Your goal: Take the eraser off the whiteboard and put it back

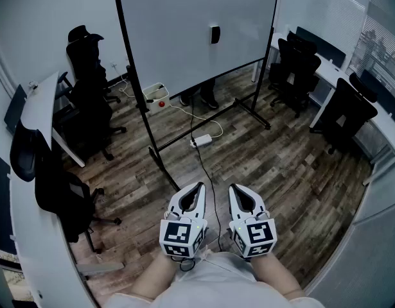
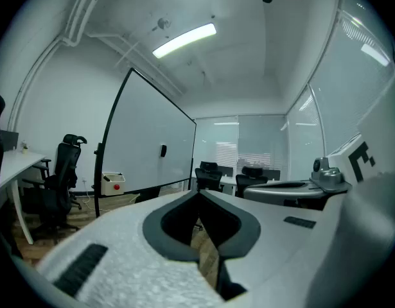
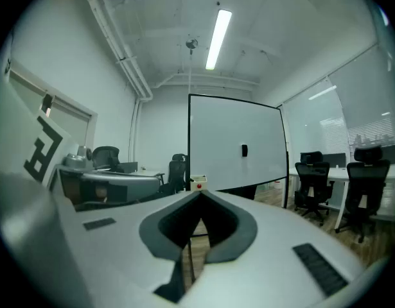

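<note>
At the left, black mesh office chairs (image 1: 88, 101) stand beside a long white curved desk (image 1: 40, 108) on the brown wood-plank floor (image 1: 280, 165). Low in the head view, the white left gripper (image 1: 198, 186) is held roughly level, its jaws closed tip to tip on nothing, facing the large white whiteboard on a black frame (image 1: 184, 31). The small dark rectangular eraser (image 1: 214, 34) sits on the board's face towards its right side, well apart from both pairs of jaws and far ahead of them. Its long axis runs up and down, with the short ends at top and bottom. In the left gripper view the eraser (image 2: 163, 150) shows left of the closed tips; in the right gripper view the eraser (image 3: 244, 150) shows right of them. The white right gripper (image 1: 234, 188), just beside the left one, also has its jaws shut and empty. More black swivel chairs (image 1: 293, 69) stand at the right
</note>
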Motion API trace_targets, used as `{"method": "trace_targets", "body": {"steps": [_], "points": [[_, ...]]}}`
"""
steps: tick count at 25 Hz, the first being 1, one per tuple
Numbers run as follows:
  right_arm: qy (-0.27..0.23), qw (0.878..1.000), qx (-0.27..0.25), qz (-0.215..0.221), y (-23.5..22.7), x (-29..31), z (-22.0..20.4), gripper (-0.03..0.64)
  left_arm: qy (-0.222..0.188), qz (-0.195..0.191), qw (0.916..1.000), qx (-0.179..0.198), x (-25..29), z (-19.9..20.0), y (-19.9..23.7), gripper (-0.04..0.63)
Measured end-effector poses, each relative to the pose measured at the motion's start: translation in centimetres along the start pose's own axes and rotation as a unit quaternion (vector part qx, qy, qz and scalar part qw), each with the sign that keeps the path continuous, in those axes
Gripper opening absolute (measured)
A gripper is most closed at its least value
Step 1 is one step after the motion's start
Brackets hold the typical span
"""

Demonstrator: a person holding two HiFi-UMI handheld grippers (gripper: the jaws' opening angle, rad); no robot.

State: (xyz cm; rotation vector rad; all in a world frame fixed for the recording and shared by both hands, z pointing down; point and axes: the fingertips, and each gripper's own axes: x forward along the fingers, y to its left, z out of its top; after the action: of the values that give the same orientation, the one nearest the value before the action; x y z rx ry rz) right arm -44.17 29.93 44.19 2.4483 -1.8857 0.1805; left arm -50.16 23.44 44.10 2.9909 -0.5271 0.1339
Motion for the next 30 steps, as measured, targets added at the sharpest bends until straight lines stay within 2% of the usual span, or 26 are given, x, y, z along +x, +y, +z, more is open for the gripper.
{"method": "trace_targets", "body": {"steps": [15, 19, 23, 26, 30], "points": [[0.007, 1.0, 0.02, -0.01, 0.2, 1.7, -0.7, 0.028, 0.004, -0.01, 0.9997, -0.023, 1.1, -0.7, 1.8, 0.018], [0.019, 1.0, 0.012, -0.017, -0.3, 2.3, -1.3, 0.028, 0.007, -0.005, 0.9999, -0.012, 1.8, -0.9, 2.8, 0.018], [0.024, 0.999, 0.017, -0.021, -2.0, 3.0, -1.1, 0.028, 0.009, -0.007, 0.9999, -0.011, 3.8, -0.5, 3.0, 0.017], [0.03, 0.999, 0.035, -0.014, -4.0, 3.8, -1.4, 0.028, 0.014, -0.013, 0.9996, -0.022, 6.2, -0.7, 2.3, 0.018], [0.037, 0.999, 0.033, -0.006, -7.1, 5.3, -2.3, 0.028, 0.023, -0.021, 0.9988, -0.037, 9.6, -1.6, 1.2, 0.018]]}}
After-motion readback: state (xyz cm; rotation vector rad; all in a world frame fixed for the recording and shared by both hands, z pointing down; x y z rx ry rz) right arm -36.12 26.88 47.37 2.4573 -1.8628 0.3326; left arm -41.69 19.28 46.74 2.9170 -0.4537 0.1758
